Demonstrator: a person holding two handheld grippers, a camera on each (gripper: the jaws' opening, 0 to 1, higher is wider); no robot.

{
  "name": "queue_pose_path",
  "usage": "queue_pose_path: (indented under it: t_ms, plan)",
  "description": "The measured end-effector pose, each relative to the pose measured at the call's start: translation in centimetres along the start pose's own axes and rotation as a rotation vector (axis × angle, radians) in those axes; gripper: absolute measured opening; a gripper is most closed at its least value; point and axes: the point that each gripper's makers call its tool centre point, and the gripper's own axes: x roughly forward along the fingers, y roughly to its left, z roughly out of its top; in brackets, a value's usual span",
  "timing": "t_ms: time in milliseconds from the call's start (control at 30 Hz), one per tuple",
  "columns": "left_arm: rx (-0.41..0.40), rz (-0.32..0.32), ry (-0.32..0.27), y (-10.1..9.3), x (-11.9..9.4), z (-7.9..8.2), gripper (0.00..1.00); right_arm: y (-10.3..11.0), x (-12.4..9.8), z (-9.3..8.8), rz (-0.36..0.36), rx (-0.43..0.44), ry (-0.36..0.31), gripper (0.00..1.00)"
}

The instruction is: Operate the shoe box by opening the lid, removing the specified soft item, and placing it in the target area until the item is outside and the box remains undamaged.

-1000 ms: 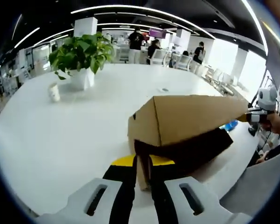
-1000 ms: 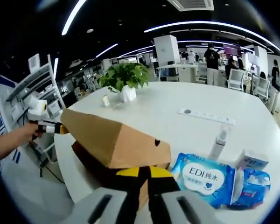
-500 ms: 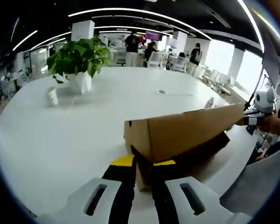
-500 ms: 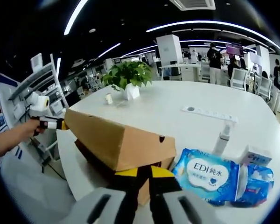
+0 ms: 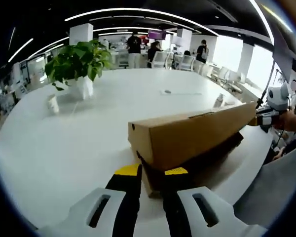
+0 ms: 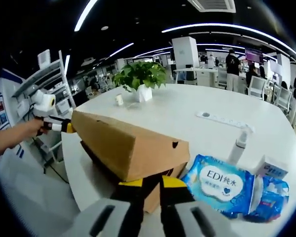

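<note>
Brown corrugated-cardboard shoe box [image 5: 187, 140] sits mid-frame on the smooth white round counter [image 5: 64, 143], matte lid [image 6: 123, 140] hinged slightly up, dark interior below. Left tongs [image 5: 152, 173] at bottom centre, yellow-tipped black jaws nearly closed on the box's end wall. Right tongs [image 6: 152, 183] likewise pinch the opposite end. Glossy blue wet-wipes pack [image 6: 219, 183] lies lower right, just beside the box. Leafy potted plant [image 5: 76, 61] upper left.
</note>
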Motion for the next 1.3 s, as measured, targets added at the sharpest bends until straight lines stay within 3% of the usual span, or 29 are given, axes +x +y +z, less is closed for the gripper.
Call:
queue_pose_path:
  t_ms: [400,1067,1300]
  plan:
    - [0.032,0.002,0.007,0.2,0.1,-1.1,0.21,0.7,0.3,-1.2,0.026,-0.046,0.022,0.17]
    - [0.033,-0.012,0.058,0.0,0.5,-3.5,0.23,1.9,0.6,-3.2,0.062,-0.164,0.054,0.21]
    - [0.027,-0.023,0.079,0.0,0.8,-4.5,0.24,2.5,0.9,-3.8,0.079,-0.168,0.074,0.23]
